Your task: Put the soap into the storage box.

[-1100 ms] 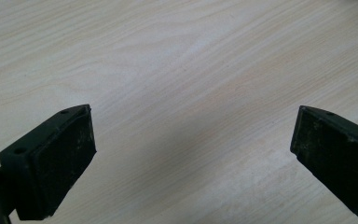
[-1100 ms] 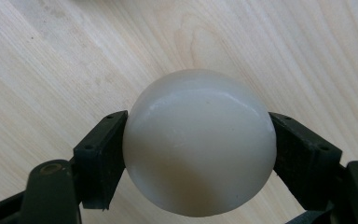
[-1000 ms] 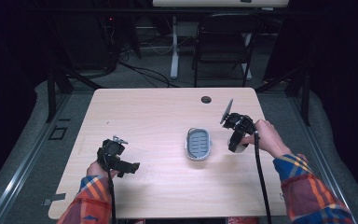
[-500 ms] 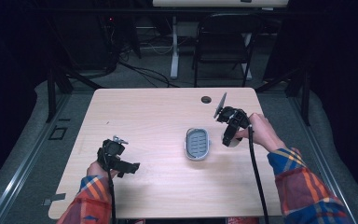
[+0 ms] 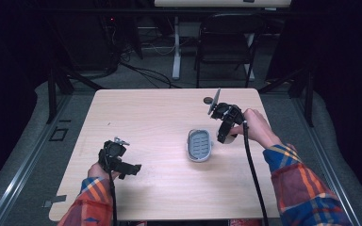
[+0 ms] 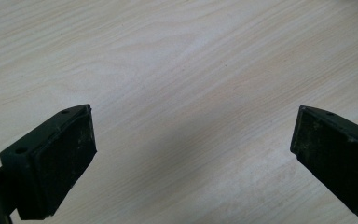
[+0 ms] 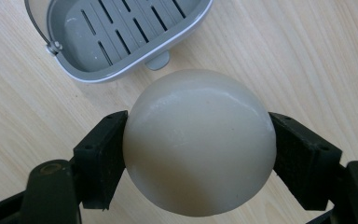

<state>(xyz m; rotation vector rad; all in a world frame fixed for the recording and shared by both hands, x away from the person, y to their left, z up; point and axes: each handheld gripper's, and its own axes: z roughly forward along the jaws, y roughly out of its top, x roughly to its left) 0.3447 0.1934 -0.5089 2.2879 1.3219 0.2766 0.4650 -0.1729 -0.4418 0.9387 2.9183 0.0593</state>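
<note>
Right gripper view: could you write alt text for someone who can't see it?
A round, cream-white bar of soap is clamped between two black fingers of the right gripper, above a pale wooden table. Just beyond it sits an empty grey slotted soap dish.

**Right gripper beside the soap dish**

On the desk (image 5: 160, 117) a grey soap dish (image 5: 200, 145) lies right of centre. The right gripper (image 5: 226, 137) hangs just beside its right rim, pointing down. The left gripper (image 5: 133, 168) rests near the front left edge, well apart from the dish. A small dark disc (image 5: 208, 100) sits near the far edge.
</note>
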